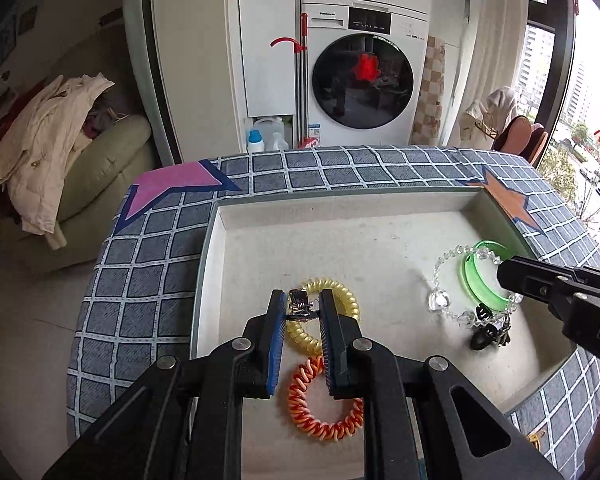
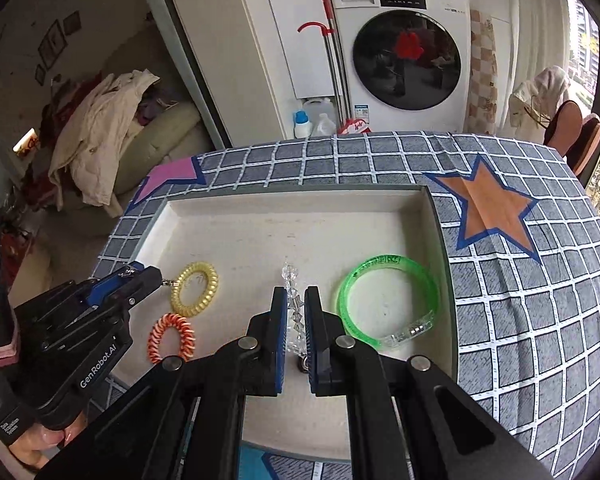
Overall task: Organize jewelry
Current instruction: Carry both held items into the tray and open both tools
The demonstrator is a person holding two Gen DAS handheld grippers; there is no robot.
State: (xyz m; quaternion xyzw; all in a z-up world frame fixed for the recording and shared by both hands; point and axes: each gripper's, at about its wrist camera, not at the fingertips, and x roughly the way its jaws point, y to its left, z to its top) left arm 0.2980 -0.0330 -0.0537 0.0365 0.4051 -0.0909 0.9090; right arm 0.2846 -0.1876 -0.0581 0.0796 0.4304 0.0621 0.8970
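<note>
Crystal bracelet [image 2: 296, 312] partly hidden between pads

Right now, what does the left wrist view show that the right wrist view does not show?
Only the left wrist view shows the silver clip squeezed between the left gripper pads, and a small dark motorcycle charm beside the clear bead bracelet.

Only the right wrist view shows the right gripper shut on the bead bracelet, and the clear clasp section of the green bangle.

Both show the white tray, the yellow coil band, the orange coil band, the green bangle and the checked cloth.
</note>
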